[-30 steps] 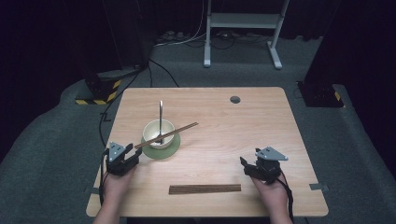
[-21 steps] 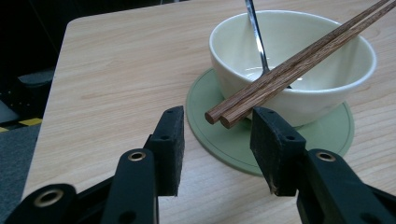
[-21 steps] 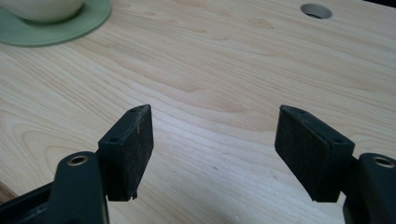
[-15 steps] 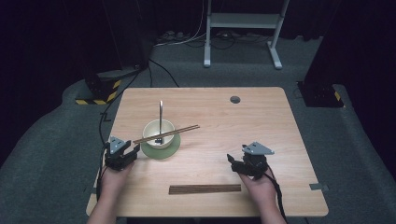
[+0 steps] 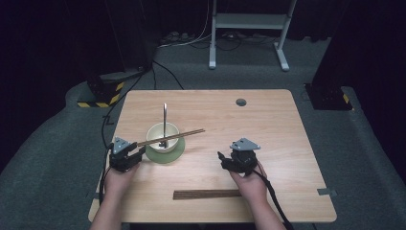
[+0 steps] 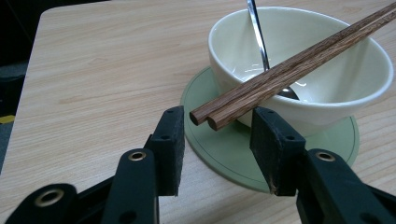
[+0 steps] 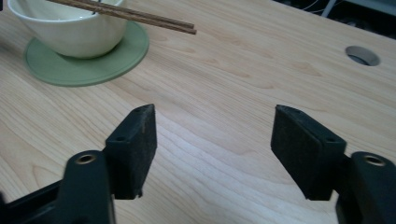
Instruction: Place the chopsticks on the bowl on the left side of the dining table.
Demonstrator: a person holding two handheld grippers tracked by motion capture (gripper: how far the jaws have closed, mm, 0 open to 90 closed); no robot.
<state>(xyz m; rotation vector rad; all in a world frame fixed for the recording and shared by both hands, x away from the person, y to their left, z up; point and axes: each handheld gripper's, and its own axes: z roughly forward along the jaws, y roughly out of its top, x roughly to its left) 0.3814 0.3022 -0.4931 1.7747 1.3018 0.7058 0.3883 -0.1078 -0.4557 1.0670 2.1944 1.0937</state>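
Wooden chopsticks (image 6: 280, 74) btwn left tool (image 6: 217, 135) pads.

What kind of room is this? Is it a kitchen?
Probably not a kitchen; it looks like a recording lab. A lone wooden table stands on grey carpet in the dark, cables trail across the floor, and a metal stand sits behind.

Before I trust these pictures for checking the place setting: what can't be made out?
- Spoon: top cut by the left gripper view's edge; its bowl lies behind the chopsticks.
- Bowl: cut off by the right gripper view's top edge.
- Dark strip: too small in the high view to identify.
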